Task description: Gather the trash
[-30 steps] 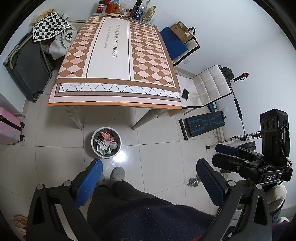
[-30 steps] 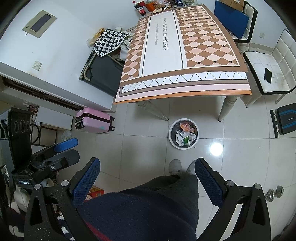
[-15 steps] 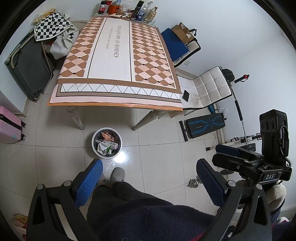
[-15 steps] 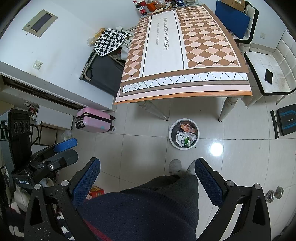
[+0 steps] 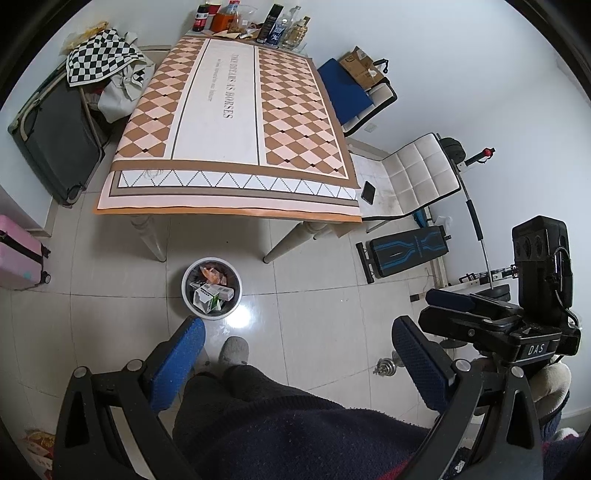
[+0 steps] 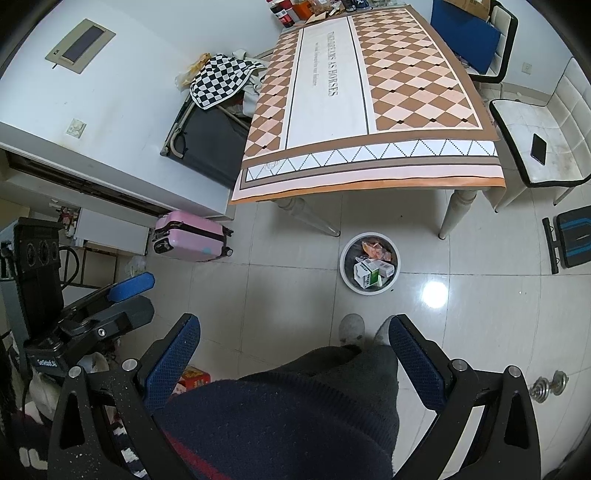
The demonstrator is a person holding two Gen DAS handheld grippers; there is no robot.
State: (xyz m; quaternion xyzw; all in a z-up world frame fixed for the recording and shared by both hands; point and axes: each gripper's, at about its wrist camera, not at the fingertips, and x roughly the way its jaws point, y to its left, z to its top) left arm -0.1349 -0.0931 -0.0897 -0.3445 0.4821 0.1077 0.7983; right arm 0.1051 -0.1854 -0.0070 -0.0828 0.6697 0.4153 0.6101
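Observation:
A white round bin (image 5: 184, 286) stands on the tiled floor in front of the table and holds boxes and wrappers (image 5: 211, 291); it also shows in the right wrist view (image 6: 343, 267). My left gripper (image 5: 297, 341) is open and empty, held high over the person's legs. My right gripper (image 6: 293, 338) is open and empty too. Each gripper also shows from the side in the other's view, the right one (image 5: 454, 301) and the left one (image 6: 129, 288). The table (image 5: 236, 122) with a diamond-pattern cloth carries bottles and packets (image 5: 255, 26) at its far end.
A white chair (image 5: 410, 177) with a phone (image 5: 368, 192) stands right of the table. A dark suitcase (image 5: 55, 136) and a pink suitcase (image 5: 18, 258) are on the left. A weight bench (image 5: 406, 251) and a dumbbell (image 5: 386, 365) lie on the right.
Both grippers have tilted or risen slightly, so the table sits a little lower in view. Both stay open and empty.

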